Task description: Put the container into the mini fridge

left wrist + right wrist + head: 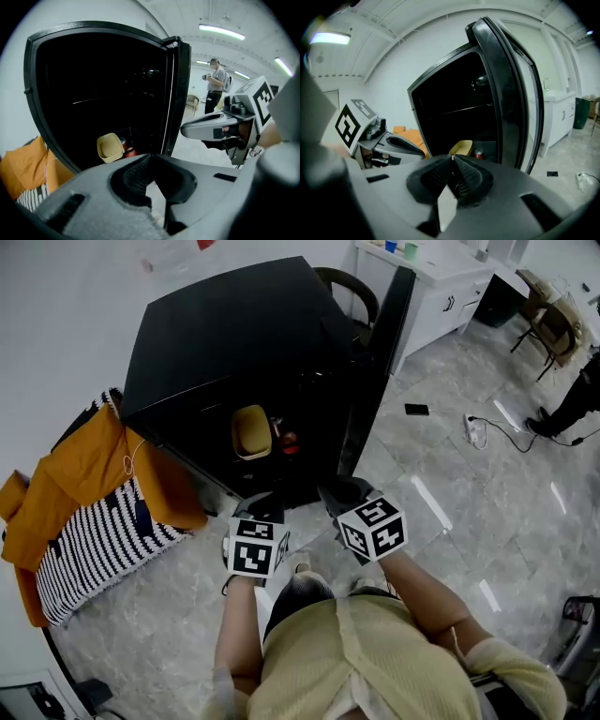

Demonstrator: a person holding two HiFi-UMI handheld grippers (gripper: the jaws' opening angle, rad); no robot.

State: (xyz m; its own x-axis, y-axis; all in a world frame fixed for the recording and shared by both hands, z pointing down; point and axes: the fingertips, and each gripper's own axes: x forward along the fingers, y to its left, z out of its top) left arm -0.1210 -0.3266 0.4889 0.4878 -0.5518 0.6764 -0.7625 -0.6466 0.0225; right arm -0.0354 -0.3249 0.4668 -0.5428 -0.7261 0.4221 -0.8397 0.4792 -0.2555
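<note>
Nearest, the left gripper (150,156) and right gripper (453,157) are hovering side by side before the open fridge (244,324), each with jaws pressed together and gripping nothing. Beyond them the container (251,432) is sitting tilted on the fridge's dark bottom, just beside a red can (289,439) and apart from both grippers. Farther right the door (375,362) is standing wide. Placing is looking finished, I judge; probably only the door is remaining, calling for one gripper reaching round its outer edge and pushing it shut.
</note>
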